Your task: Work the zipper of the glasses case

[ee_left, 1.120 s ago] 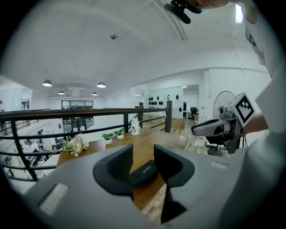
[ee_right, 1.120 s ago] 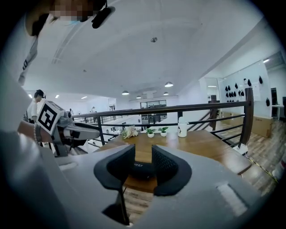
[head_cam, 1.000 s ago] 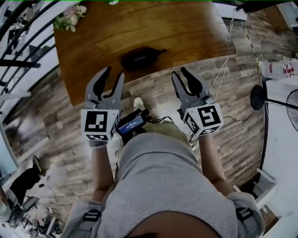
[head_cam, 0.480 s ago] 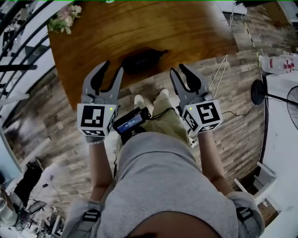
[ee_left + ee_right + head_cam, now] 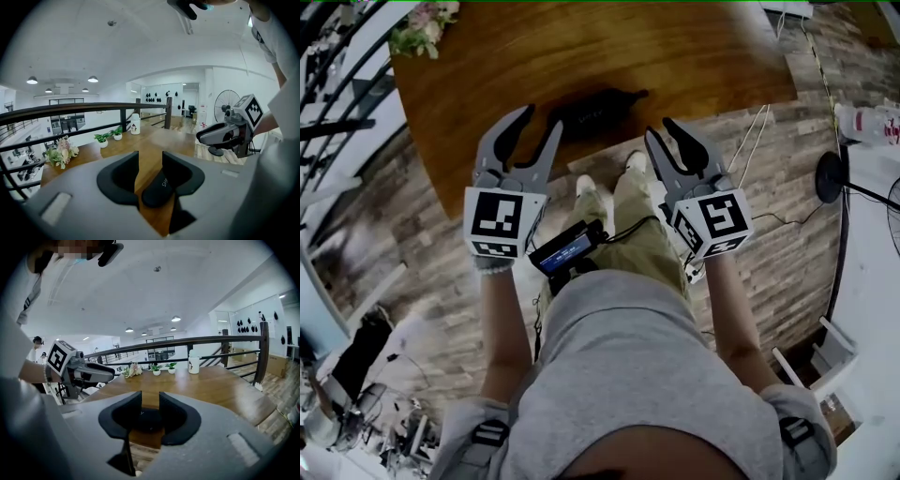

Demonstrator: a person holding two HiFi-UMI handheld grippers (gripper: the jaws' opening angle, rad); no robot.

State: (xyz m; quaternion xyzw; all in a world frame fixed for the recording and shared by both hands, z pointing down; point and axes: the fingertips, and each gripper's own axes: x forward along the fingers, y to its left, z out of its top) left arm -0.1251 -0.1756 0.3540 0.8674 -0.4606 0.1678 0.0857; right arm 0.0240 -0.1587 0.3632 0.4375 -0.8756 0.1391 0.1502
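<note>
The black oval glasses case (image 5: 598, 111) lies on the brown wooden tabletop (image 5: 694, 56) near its front edge, with a bunch of pale flowers (image 5: 420, 28) at the far left corner. The left gripper (image 5: 540, 118) is just left of the case and the right gripper (image 5: 659, 129) to its right, both in front of it. A black pedestal fan (image 5: 831, 176) stands on the plank floor (image 5: 769, 197), well right of the tabletop.

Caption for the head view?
Left gripper and right gripper, open, point at the black glasses case on the wooden table.
</note>
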